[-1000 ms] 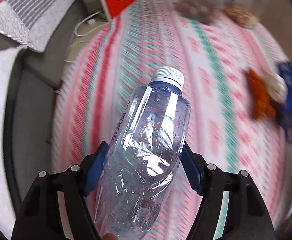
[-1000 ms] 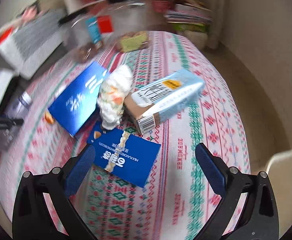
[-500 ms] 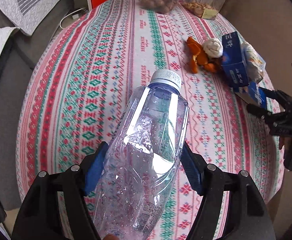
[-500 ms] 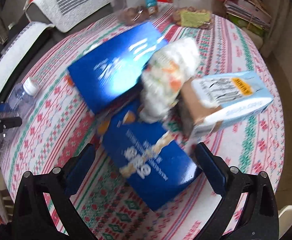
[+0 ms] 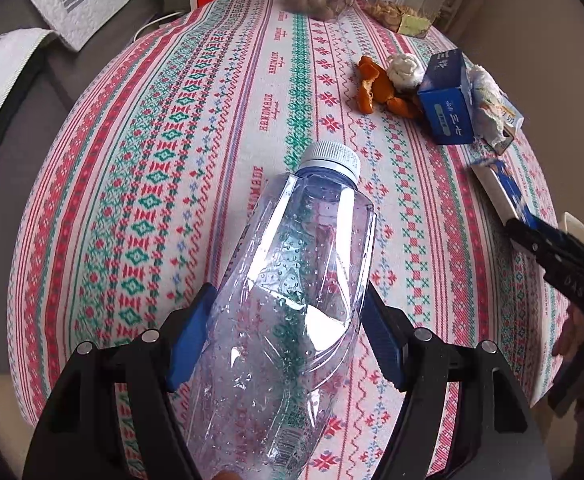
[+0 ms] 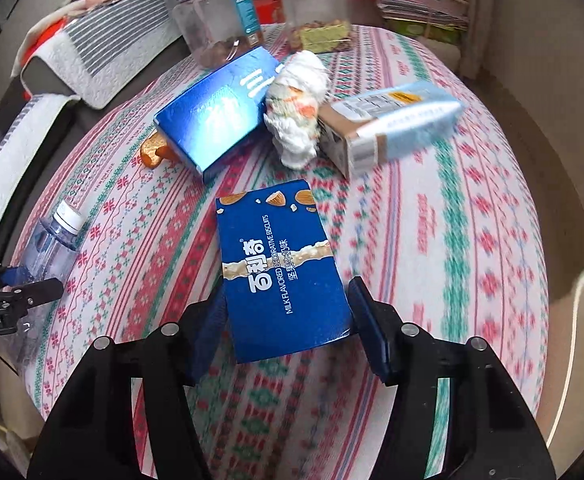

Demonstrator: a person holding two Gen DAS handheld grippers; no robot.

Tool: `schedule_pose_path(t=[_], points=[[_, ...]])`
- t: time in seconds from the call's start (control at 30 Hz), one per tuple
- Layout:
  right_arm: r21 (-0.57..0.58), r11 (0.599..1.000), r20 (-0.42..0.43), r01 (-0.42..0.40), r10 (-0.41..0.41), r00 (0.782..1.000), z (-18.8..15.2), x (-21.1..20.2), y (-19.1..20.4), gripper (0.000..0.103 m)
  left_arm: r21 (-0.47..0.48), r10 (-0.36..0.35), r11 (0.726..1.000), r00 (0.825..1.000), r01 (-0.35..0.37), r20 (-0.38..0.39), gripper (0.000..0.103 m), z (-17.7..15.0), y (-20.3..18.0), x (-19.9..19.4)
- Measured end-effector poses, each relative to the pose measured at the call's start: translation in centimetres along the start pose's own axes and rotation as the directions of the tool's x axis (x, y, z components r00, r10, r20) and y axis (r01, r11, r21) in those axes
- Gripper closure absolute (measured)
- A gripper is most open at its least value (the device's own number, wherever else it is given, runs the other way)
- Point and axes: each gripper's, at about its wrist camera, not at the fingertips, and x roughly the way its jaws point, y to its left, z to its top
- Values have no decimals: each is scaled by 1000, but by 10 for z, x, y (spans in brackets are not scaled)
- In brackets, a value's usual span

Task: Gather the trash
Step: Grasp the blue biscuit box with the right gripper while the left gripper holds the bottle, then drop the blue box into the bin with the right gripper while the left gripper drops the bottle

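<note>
Both grippers are mine. My left gripper (image 5: 288, 340) is clamped on a clear plastic bottle (image 5: 292, 304), its blue pads pressing both sides of the body; the bottle has a white cap, carries droplets on its inner wall and points away from me over the patterned tablecloth (image 5: 172, 160). My right gripper (image 6: 288, 320) has its jaws closing around a blue biscuit box (image 6: 282, 264). That box lies flat on the cloth with its near end between the pads, and I cannot tell whether they press it yet.

At the far edge of the table stand two clear jars. One jar (image 6: 212, 32) with a dark lid holds a low layer of brown nuts. The other jar (image 6: 315, 12) holds mixed snacks and a yellow-green packet at its bottom.

Beyond the biscuit box lies the other trash, bunched together: a larger blue box (image 6: 216, 116), a crumpled white tissue (image 6: 295, 108) leaning between it and a pale blue carton (image 6: 391, 124) lying on its side. Orange peel (image 5: 375, 92) sits just beside the larger blue box, with a small white wad (image 5: 405, 70) against it.
</note>
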Motion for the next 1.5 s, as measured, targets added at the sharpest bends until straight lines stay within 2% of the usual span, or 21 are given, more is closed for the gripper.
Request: schedule_pose_path(t=[0.2,0.37,0.8,1.07,1.37,1.5], points=[[91,995,66,40,-46,997,-30,-34,-7,47,-11,8,1000,1000,-8,21,33,-25,-15,-8],[115,988,139,101,-117,983,-48,-72,-14,47,2,2,1000,999,-3,34,33,-44,-35,-16],[265,943,192,200,-255,948,-84,-129,-73,47,86,-42,996,996,35,78,33,-58,-108,-34],[376,886,165,271,-352,922,-104,-142,-125,47,145,-73,988,994,61,81,33,-67,-149,-28],[485,796,83,363,-455,887,-114,-145,-184,46,217,-103,973,991,82,87,33,-64,-194,-30],[549,743,53,382,-488,871,-118,-153,-209,43,251,-124,963,988,98,88,33,-58,-218,-31]])
